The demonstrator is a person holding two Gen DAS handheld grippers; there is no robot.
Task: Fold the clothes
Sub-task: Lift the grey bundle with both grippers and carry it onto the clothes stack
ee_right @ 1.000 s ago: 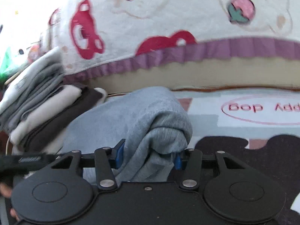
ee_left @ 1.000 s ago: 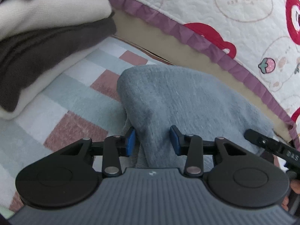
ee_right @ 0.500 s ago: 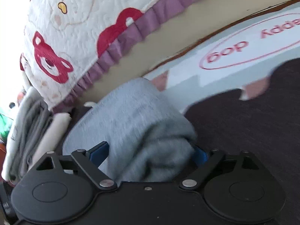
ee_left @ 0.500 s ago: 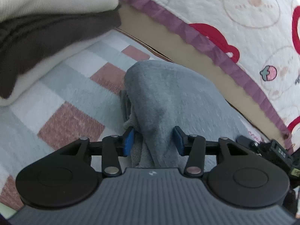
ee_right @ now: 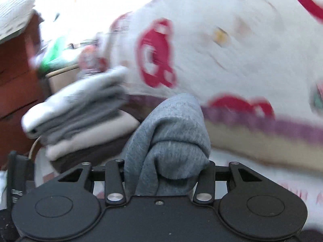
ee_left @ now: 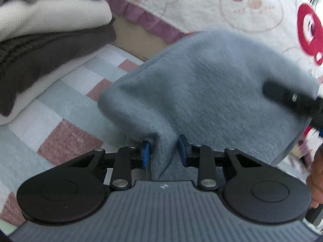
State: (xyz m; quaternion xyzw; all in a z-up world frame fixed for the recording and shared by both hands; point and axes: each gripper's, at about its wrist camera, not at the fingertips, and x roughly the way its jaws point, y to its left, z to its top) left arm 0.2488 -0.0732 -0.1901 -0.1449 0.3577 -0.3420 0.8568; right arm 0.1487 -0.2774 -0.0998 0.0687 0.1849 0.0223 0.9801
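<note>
Both grippers lift the folded grey-blue sweatshirt [ee_left: 212, 92]: left gripper [ee_left: 164, 151] and right gripper [ee_right: 165, 173] jaws closing on bunched fabric. Next, likely: carry it level onto the folded stack [ee_left: 50, 26].

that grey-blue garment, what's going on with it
A person is folding clothes with handheld tongs. The left tongs and the right tongs both have bunched fabric of the grey-blue garment between them, jaws closing, lifting it over the checked mat. A stack of folded clothes sits to the left, beside the cartoon-print quilt.
</note>
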